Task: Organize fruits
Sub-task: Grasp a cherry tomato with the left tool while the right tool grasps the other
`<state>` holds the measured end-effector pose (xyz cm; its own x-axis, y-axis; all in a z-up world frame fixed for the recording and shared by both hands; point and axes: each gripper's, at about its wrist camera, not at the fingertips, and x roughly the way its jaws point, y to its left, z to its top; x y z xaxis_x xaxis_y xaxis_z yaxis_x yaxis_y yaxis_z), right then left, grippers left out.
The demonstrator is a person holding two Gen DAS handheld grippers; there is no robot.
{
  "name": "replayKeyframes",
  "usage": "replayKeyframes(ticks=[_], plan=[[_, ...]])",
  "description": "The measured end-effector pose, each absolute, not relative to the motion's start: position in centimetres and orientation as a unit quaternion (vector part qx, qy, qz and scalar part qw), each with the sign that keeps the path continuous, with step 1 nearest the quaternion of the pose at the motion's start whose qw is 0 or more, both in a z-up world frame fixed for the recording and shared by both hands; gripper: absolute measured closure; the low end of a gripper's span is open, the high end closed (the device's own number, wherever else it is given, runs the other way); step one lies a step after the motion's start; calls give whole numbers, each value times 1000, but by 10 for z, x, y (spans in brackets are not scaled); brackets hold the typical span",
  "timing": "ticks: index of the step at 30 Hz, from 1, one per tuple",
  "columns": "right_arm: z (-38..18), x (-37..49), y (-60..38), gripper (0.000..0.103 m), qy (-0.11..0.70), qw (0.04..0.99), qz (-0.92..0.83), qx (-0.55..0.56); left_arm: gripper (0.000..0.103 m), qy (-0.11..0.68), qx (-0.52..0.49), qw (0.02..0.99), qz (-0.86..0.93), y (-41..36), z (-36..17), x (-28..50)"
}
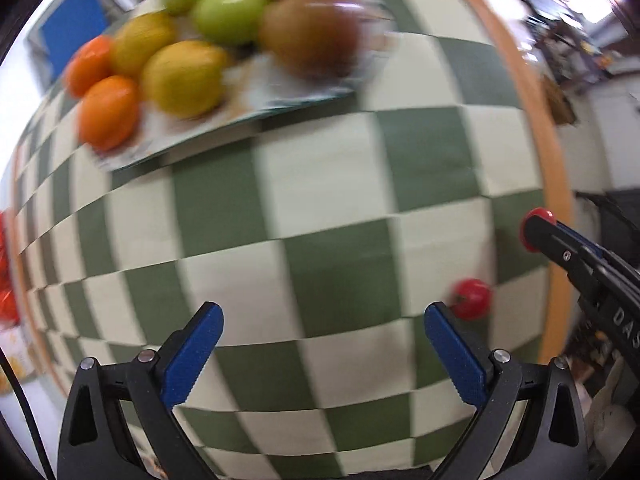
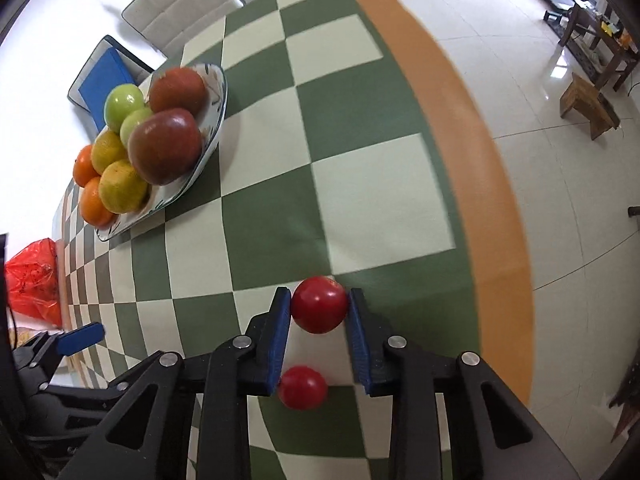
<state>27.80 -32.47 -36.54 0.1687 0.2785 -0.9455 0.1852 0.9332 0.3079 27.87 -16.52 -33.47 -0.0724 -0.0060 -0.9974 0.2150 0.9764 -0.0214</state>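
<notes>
1. Pinched between the blue pads of the right gripper (image 2: pixel 320 304) sits a small red fruit (image 2: pixel 319 304), glossy and round, touched on both sides.
2. Just behind that grip, nearer the gripper's body, a second red fruit (image 2: pixel 303 387) of the same kind lies on the cloth, beside the left pad.
3. Spread wide stand the jaws of the left gripper (image 1: pixel 322 322), with only cloth between them; that second red fruit (image 1: pixel 472 298) lies just outside its right finger.
4. Well ahead of both sets of jaws, a shallow patterned plate (image 2: pixel 218 92) holds two dark red-brown fruits, two green ones, two yellow ones and two orange ones, packed close together.
5. Under everything lies a green-and-cream checked tablecloth (image 2: pixel 360 184) with an orange border along its edge.
6. Beyond the table's far end stand a pale padded chair (image 2: pixel 184 4) and a blue-seated one; a red plastic bag (image 2: pixel 34 280) hangs off to the left, above glossy pale floor tiles (image 2: pixel 540 160).
</notes>
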Motion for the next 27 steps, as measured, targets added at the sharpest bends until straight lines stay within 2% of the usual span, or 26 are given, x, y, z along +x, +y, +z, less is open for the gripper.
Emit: replayKeyframes(ticks=[4, 10, 12, 13, 14, 15, 20, 27], plan=[[-347, 255, -343, 72, 634, 751, 9, 187, 3, 724, 80, 668, -151, -206, -341, 269], [-339, 223, -375, 72, 634, 748, -38, 195, 43, 733, 103, 643, -200, -250, -360, 257], [-341, 214, -385, 71, 636, 743, -50, 202, 63, 736, 108, 636, -205, -257, -365, 256], [-343, 210, -389, 71, 637, 742, -54, 204, 65, 734, 108, 638, -205, -258, -364, 257], [-343, 207, -392, 71, 638, 740, -57, 206, 73, 729, 107, 643, -210, -258, -361, 260], [-343, 205, -394, 71, 638, 740, -59, 206, 76, 727, 106, 644, -212, -257, -360, 261], [-336, 203, -393, 71, 634, 744, -59, 204, 76, 720, 73, 661, -199, -230, -349, 269], [-310, 224, -362, 71, 615, 762, -20, 200, 76, 696, -26, 702, -148, -131, -298, 299]])
